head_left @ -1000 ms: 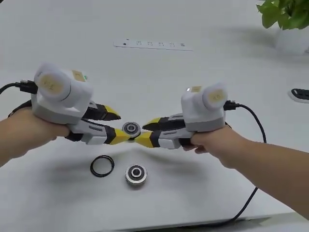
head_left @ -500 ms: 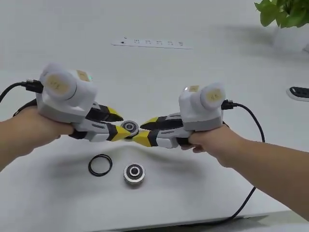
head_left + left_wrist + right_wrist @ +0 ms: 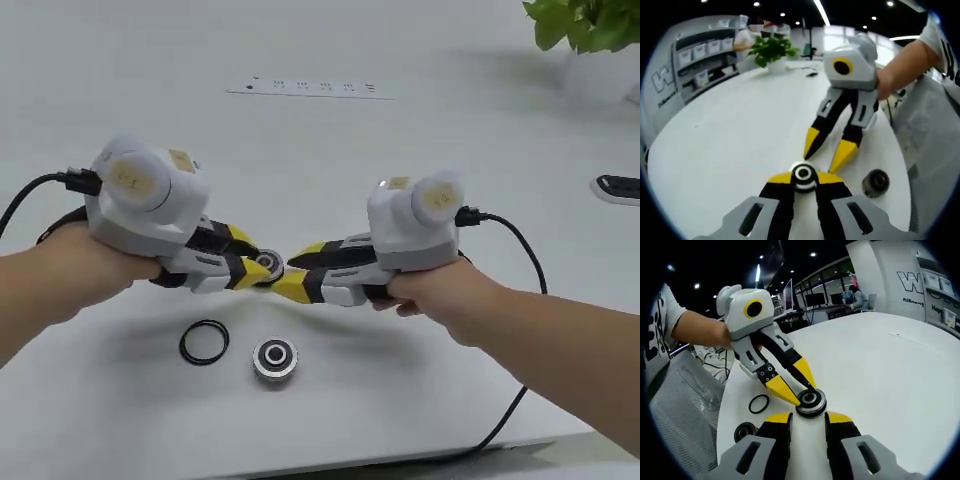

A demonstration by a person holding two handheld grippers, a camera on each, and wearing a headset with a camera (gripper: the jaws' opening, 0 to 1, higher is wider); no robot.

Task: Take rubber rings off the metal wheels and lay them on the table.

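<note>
Left gripper: clamps the metal wheel at its rim between both yellow tips and holds it up off the table. In the left gripper view, shows the wheel face-on, pinched from either side by its own jaws.

Right gripper: points at the left one, tips almost meeting it, jaws parted. From its own view, lines up just short of the wheel, yellow tips spread a little wider than it; contact with the wheel hard to judge. Seen from the left gripper view, hangs just beyond the wheel, both tips apart.

Around the held wheel, a dark band, probably its rubber ring, though too small to be sure.

On the table below the grippers: a loose rubber ring lying flat, and just beside it, apart, a second wheel.

Farther back: a white power strip and, at the far right corner, a green plant. From each gripper, a black cable trailing away.
</note>
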